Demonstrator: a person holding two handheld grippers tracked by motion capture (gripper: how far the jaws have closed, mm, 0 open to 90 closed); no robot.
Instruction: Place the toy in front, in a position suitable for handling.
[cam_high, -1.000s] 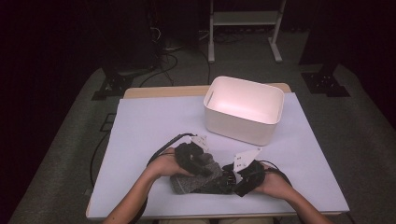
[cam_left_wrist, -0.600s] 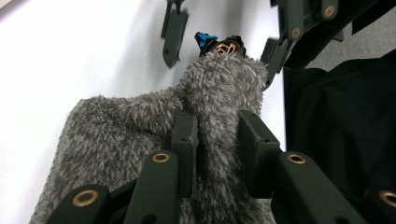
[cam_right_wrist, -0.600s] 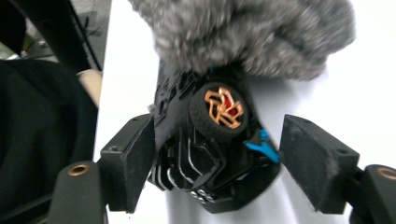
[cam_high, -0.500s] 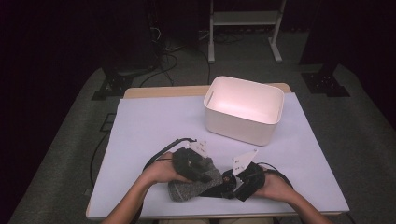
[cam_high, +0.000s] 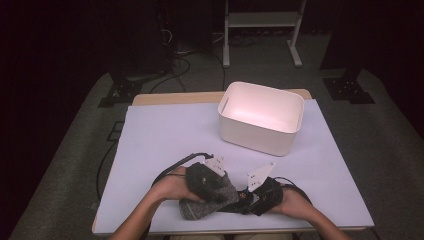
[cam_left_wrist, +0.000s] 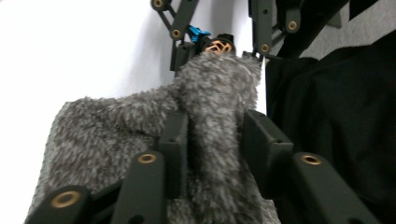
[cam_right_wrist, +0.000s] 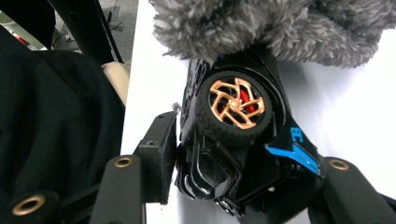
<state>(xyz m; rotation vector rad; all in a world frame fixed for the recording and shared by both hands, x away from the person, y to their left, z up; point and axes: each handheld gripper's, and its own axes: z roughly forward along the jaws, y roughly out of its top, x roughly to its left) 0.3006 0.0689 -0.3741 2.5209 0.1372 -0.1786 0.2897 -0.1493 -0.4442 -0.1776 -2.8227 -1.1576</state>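
Dark room, walls lost in shadow. Floor: grey carpet (cam_high: 65, 165), lit unevenly around the table. Wooden table (cam_high: 175, 98), its top almost wholly under a pale lilac sheet (cam_high: 165, 135); bare wood shows along the far edge. Black cables (cam_high: 172, 67) snake over the carpet beyond the far left corner. A white metal stand (cam_high: 260, 20) with 2 legs stands behind. Black bracket feet (cam_high: 117, 92) flank the table.
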